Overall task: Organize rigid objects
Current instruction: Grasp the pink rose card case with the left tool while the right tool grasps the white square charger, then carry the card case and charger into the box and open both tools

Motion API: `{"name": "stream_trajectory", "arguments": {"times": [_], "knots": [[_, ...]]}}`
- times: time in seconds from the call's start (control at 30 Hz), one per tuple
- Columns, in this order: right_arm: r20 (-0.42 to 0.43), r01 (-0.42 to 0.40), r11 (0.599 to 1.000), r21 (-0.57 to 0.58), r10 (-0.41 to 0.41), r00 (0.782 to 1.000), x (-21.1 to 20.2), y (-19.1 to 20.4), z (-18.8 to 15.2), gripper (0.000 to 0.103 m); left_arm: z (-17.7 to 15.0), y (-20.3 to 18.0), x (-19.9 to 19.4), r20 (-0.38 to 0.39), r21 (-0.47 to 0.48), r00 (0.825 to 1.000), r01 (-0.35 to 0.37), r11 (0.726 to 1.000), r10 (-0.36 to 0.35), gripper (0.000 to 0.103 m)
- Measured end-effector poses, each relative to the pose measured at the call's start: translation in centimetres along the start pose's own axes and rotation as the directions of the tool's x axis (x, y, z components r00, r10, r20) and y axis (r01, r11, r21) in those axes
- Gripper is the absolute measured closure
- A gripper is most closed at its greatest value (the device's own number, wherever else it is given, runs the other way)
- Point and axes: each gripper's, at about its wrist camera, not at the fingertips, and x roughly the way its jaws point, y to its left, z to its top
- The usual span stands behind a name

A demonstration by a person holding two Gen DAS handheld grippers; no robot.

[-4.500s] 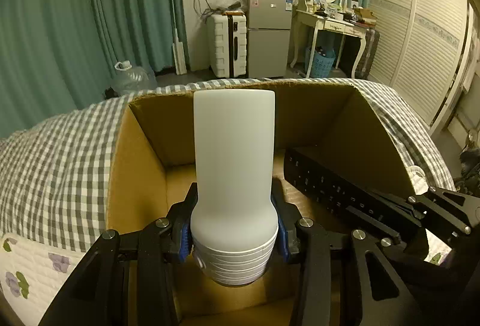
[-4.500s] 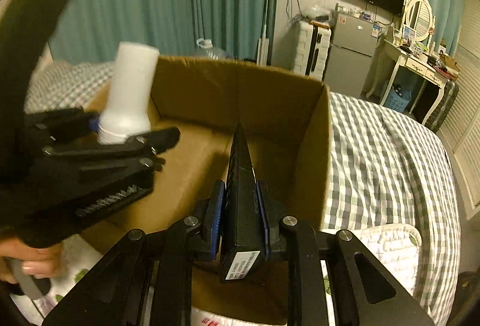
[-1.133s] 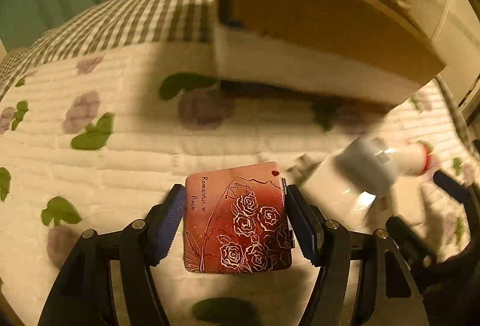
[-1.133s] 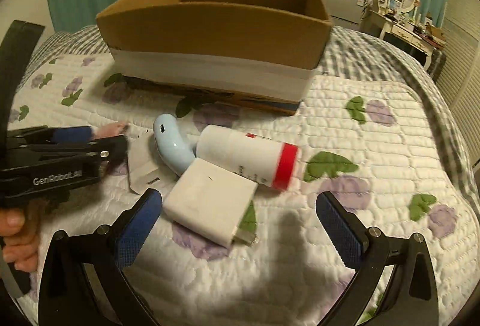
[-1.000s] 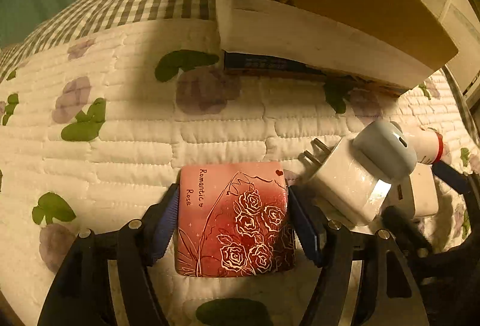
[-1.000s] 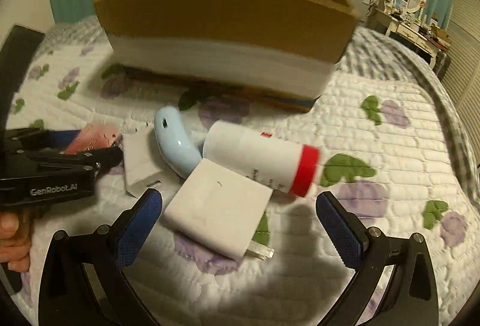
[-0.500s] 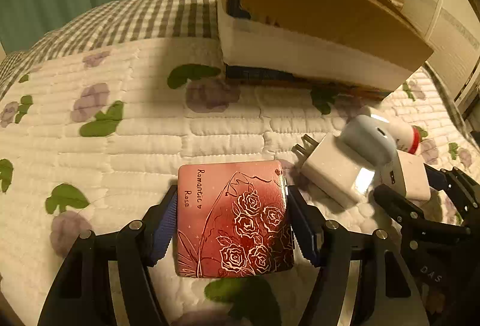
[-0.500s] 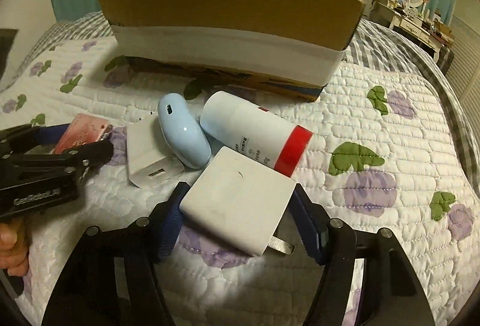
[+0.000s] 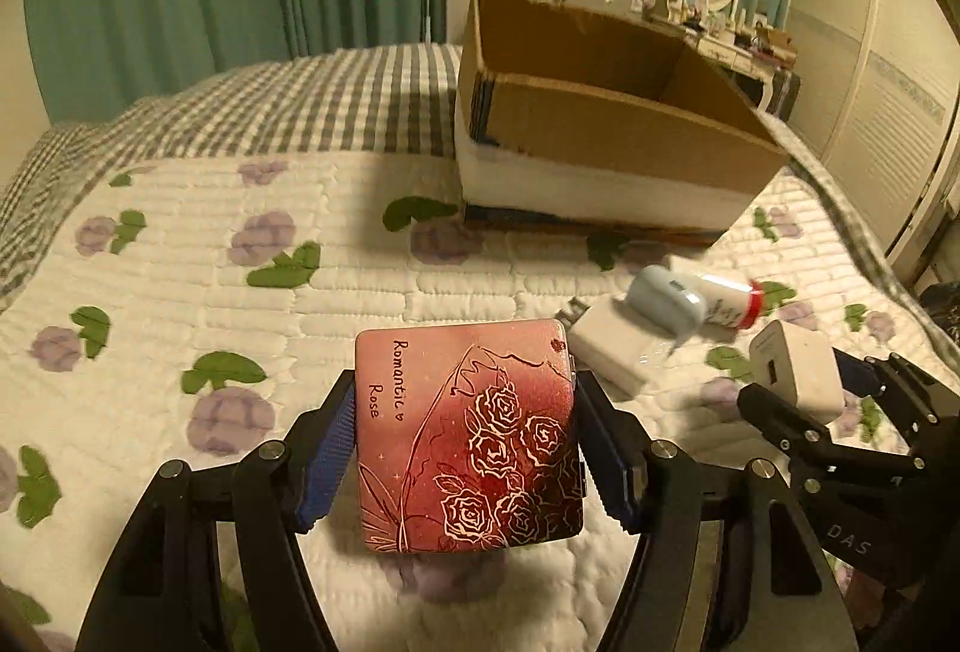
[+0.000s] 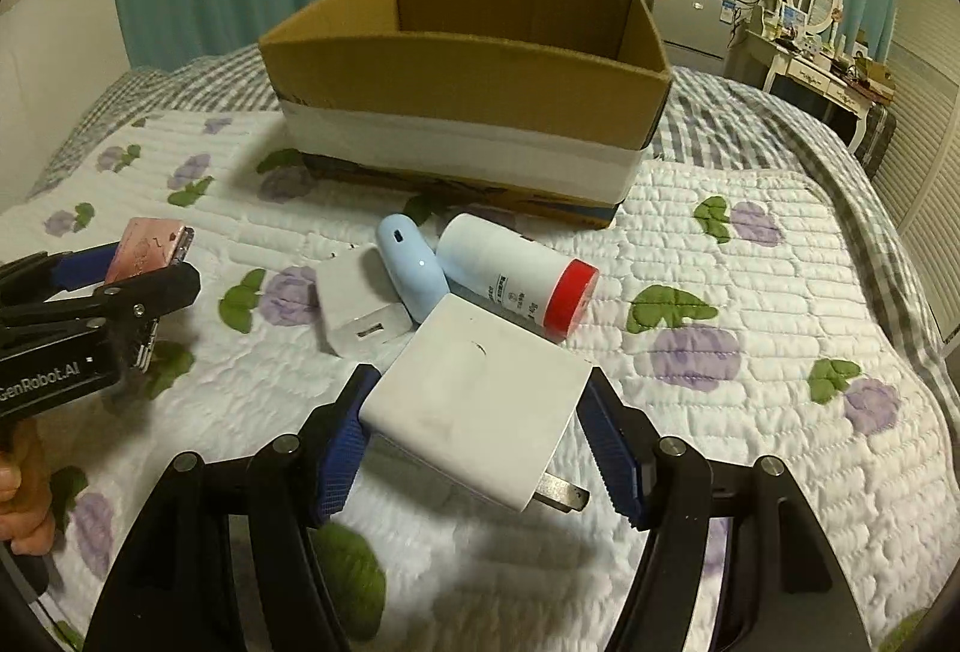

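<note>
Left tongs (image 9: 468,448) are clamped on a flat square pink-red case with gold line-drawn roses (image 9: 465,442) and "Romantic Rose" written on it, held up off the white quilted bedspread with purple flowers (image 9: 288,292). Right tongs (image 10: 480,448) are gripping a big white square plug adapter (image 10: 474,400), metal prong sticking out at its near right. On the quilt behind it sit a smaller white charger cube (image 10: 354,310), a light blue rounded gadget (image 10: 411,271) and a white cylinder bottle with a red cap (image 10: 516,280), all bunched together. The open brown cardboard box (image 10: 474,111) is farther back; its inside is mostly hidden from here.
</note>
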Motion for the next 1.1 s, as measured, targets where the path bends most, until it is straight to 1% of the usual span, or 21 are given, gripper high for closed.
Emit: {"name": "stream_trajectory", "arguments": {"times": [0.17, 0.33, 0.47, 0.57, 0.73, 0.87, 1.03, 1.1], "knots": [[0.043, 0.003, 1.0, -0.002, -0.003, 0.999, -2.7, 0.3, -0.1, 0.036, 0.6, -0.1, -2.6, 0.049, 0.0, 0.999, 0.018, 1.0, -0.018, 0.034], [0.102, 0.004, 1.0, 0.012, -0.005, 0.995, -6.3, 0.7, 0.0, 0.036, 1.0, -0.7, -5.8, 0.101, 0.017, 0.995, 0.023, 1.0, -0.025, 0.034], [0.161, 0.013, 1.0, -0.003, -0.012, 0.987, -9.5, 1.0, 0.3, 0.036, 1.5, -1.3, -8.7, 0.153, 0.041, 0.988, 0.023, 0.999, -0.029, 0.034], [0.207, 0.016, 1.0, -0.004, -0.014, 0.978, -11.9, 0.9, 0.9, 0.036, 2.0, -1.6, -10.7, 0.194, 0.041, 0.98, 0.032, 0.999, -0.039, 0.034], [0.295, 0.023, 1.0, 0.009, -0.025, 0.955, -16.5, 0.3, 2.2, 0.036, 3.2, -2.1, -14.0, 0.272, 0.036, 0.961, 0.048, 0.998, -0.056, 0.034], [0.355, 0.026, 0.999, 0.019, -0.031, 0.934, -19.4, 0.1, 3.2, 0.036, 4.1, -2.6, -16.2, 0.338, 0.045, 0.939, 0.052, 0.998, -0.064, 0.034], [0.436, 0.024, 0.999, 0.03, -0.035, 0.899, -22.7, -0.1, 5.5, 0.036, 6.2, -2.6, -18.3, 0.401, 0.037, 0.913, 0.069, 0.997, -0.078, 0.034], [0.472, 0.028, 0.999, 0.028, -0.038, 0.881, -24.0, 0.0, 6.6, 0.036, 7.0, -2.6, -19.1, 0.425, 0.022, 0.903, 0.055, 0.998, -0.059, 0.034]]}}
